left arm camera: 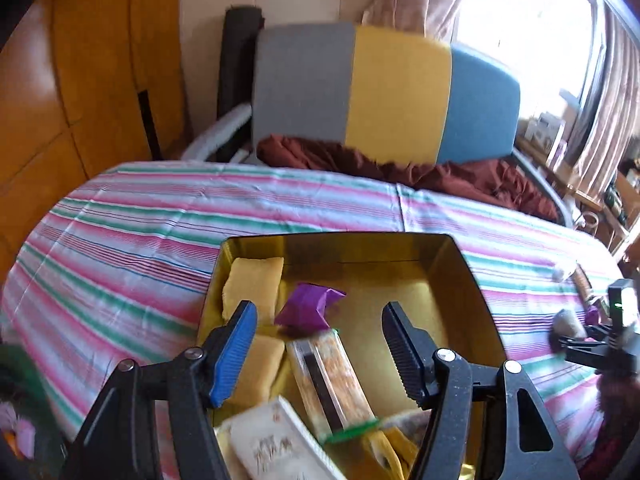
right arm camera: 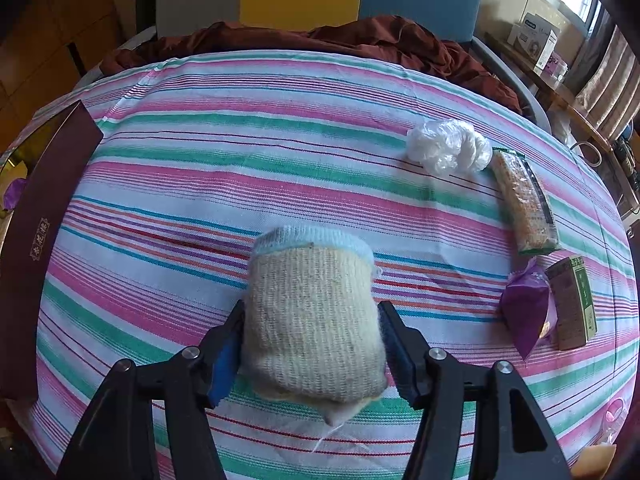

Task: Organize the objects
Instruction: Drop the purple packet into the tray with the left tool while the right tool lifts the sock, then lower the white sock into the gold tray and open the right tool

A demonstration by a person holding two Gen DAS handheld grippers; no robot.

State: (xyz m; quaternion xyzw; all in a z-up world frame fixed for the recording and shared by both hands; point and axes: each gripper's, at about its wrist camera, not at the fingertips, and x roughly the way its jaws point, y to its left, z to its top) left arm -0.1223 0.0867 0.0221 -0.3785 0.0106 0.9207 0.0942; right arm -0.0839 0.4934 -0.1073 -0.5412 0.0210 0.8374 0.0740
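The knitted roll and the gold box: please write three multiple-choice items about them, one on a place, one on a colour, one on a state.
1. Where does the purple packet nearest the left gripper lie?
A. inside the gold box
B. on the striped sheet
C. on the headboard

2. What colour is the band at the far end of the knitted roll?
A. red
B. light blue
C. black

3. How does the right gripper stand?
A. open, nothing between its fingers
B. closed on the knitted roll
C. closed on the white plastic bag

Answers:
1 A: the left wrist view shows the packet among the wrapped snacks within the box walls.
2 B: the roll's far rim is pale blue above the cream knit.
3 B: both pads press the roll's sides.
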